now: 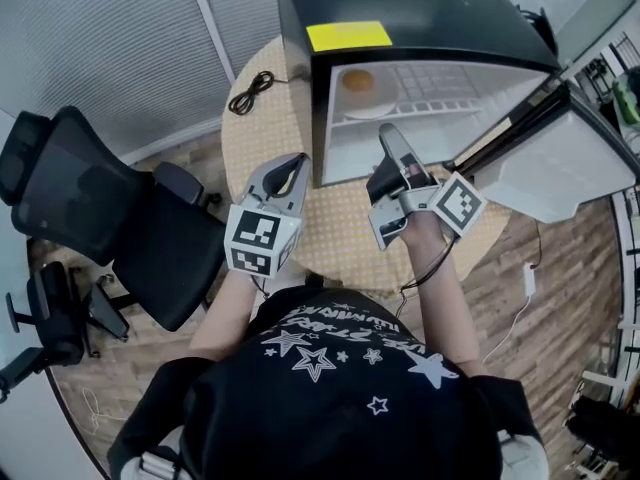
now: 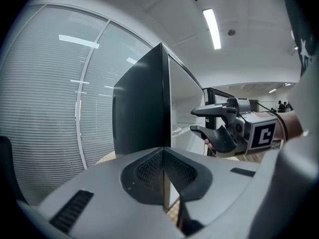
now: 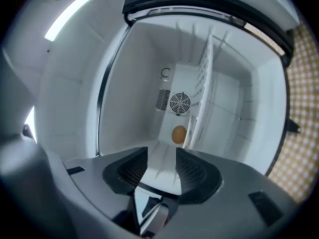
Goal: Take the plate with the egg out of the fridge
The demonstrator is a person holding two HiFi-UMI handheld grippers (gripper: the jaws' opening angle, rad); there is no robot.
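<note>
A black mini fridge [image 1: 420,8] stands on the round table with its door [image 1: 565,158] swung open to the right. Inside it a brown egg [image 1: 358,80] lies on a white plate [image 1: 375,106] on the wire shelf [image 1: 450,88]. My right gripper [image 1: 386,164] is just in front of the fridge opening, rolled onto its side, open and empty. In the right gripper view the gripper [image 3: 162,166] looks into the fridge, with the egg [image 3: 179,134] deep inside beside the shelf [image 3: 203,78]. My left gripper [image 1: 291,173] is shut and empty at the fridge's front left corner [image 2: 163,108].
The table has a chequered cloth [image 1: 340,230]. A coiled black cable [image 1: 250,93] lies at its far left. A black office chair [image 1: 95,218] stands to the left on the wooden floor. A white power adapter [image 1: 528,278] lies on the floor at the right.
</note>
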